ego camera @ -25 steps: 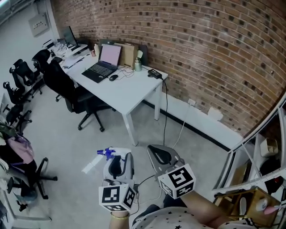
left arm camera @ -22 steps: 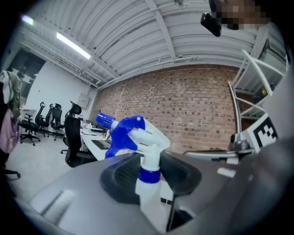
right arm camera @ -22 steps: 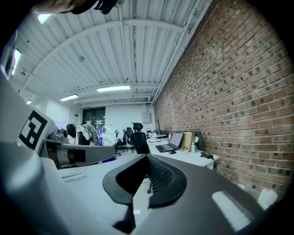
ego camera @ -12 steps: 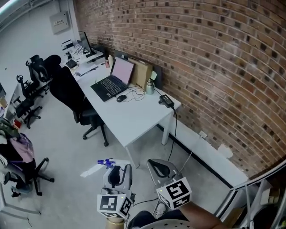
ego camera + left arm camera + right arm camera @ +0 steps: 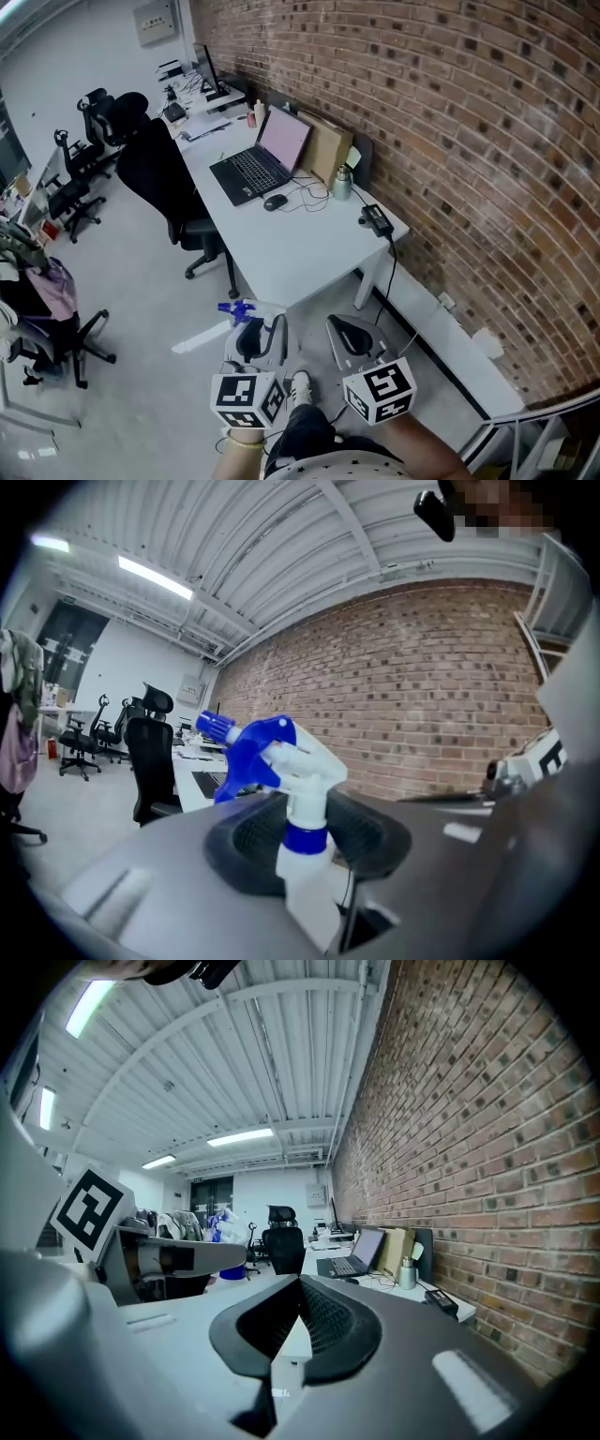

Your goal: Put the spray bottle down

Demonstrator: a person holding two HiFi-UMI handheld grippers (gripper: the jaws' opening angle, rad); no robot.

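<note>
The spray bottle (image 5: pixel 298 761) has a white body and a blue trigger head, and its nozzle points left. My left gripper (image 5: pixel 305 834) is shut on its neck and holds it upright in the air. In the head view the bottle's blue head (image 5: pixel 234 310) sticks out beyond the left gripper (image 5: pixel 255 330), just short of the near end of the white desk (image 5: pixel 291 258). The bottle's body is hidden by the jaws there. My right gripper (image 5: pixel 349 332) is beside it, to the right. In its own view the right gripper (image 5: pixel 298 1314) has its jaws together with nothing between them.
An open laptop (image 5: pixel 262 159), a mouse (image 5: pixel 275 202), a small metal bottle (image 5: pixel 342 182) and a power adapter (image 5: pixel 377 218) lie on the desk. A black office chair (image 5: pixel 173 187) stands at its left side. The brick wall (image 5: pixel 450 141) runs behind. More chairs (image 5: pixel 70 187) stand at the far left.
Both grippers and the view have moved toward the white desk, which now lies closer ahead. The left gripper's hold on the spray bottle is unchanged and the right stays shut.
</note>
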